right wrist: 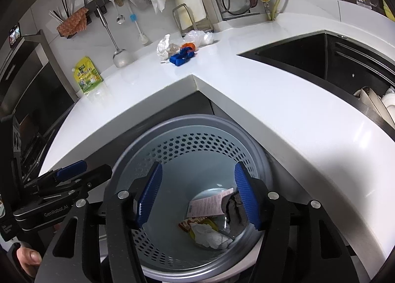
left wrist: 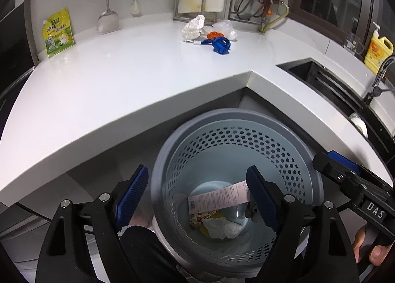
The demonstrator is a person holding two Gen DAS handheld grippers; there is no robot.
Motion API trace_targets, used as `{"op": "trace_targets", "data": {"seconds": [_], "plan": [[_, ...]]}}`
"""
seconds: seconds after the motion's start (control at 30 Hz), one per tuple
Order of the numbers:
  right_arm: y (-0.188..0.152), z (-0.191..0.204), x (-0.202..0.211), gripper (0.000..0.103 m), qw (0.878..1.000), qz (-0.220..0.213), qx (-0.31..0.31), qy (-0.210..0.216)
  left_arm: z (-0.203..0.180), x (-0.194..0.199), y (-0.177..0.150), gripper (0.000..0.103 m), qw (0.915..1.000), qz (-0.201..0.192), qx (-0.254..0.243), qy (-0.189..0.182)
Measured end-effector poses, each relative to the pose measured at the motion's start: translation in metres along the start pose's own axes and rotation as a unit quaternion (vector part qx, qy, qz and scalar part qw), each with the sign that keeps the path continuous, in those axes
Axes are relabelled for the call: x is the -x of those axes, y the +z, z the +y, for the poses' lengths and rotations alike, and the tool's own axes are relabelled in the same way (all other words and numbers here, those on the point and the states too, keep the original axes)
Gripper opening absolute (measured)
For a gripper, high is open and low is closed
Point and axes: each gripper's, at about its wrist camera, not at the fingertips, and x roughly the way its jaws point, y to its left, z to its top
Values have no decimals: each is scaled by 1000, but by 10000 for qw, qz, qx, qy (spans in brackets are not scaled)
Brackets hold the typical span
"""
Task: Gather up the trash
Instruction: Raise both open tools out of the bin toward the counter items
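From the left wrist view, the left tongs (left wrist: 197,196) hang spread wide above a grey perforated bin (left wrist: 237,120) that stands on the floor below the white worktop (left wrist: 123,80), nothing between the blue pads. In the bin's bottom lie a pink printed slip (left wrist: 217,197) with a barcode at one end, its small print too fine to read, a crumpled white tissue (left wrist: 223,230) and a coloured snack wrapper (left wrist: 200,220). At the right edge the right tongs (left wrist: 345,171) come in sideways, with "DAS" legible on the black body. Far back on the worktop sits a small heap: a crumpled white paper (left wrist: 193,27), a clear plastic bag (left wrist: 226,28), an orange piece (left wrist: 212,35) and a blue plastic item (left wrist: 221,46). A green and yellow pouch (left wrist: 58,32) with Chinese lettering leans on the wall to the left; a yellow pump bottle (left wrist: 377,52) stands beside the dark sink (left wrist: 321,78) to the right.

From the right wrist view, the right tongs (right wrist: 198,194) are likewise released over the same bin (right wrist: 187,125), holding nothing. A dark grey crumpled scrap (right wrist: 235,211) lies just beside the right pad, over the bin's floor; whether it touches the pad cannot be told. The slip (right wrist: 207,205), tissue (right wrist: 207,234) and wrapper (right wrist: 188,223) lie below. The left tongs (right wrist: 71,171) show at the left, marked "GenRobot.AI". The heap remains on the worktop (right wrist: 271,100): white paper (right wrist: 163,47), bag (right wrist: 200,37), blue item (right wrist: 182,57). The pouch (right wrist: 87,75) leans further left.
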Motion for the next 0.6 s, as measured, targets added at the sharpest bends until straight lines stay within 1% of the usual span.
{"op": "trace_targets", "data": {"seconds": [0.03,0.1,0.3,0.37,0.6], "plan": [[2,3,2,65,10000,-48,37,-2,2,2,1,80,10000,-24,20,-8],[5,7,3,65,9999,-90,76,18,6,5,5,81,9999,-94,49,10],[10,15,-2,67,9999,-61,108,25,18,13,14,82,9996,-262,127,72],[12,17,-4,67,9999,-45,109,30,22,14,18,85,9994,-286,155,73],[29,27,-10,69,9998,-72,197,8,33,15,31,85,9992,-342,211,73]]}}
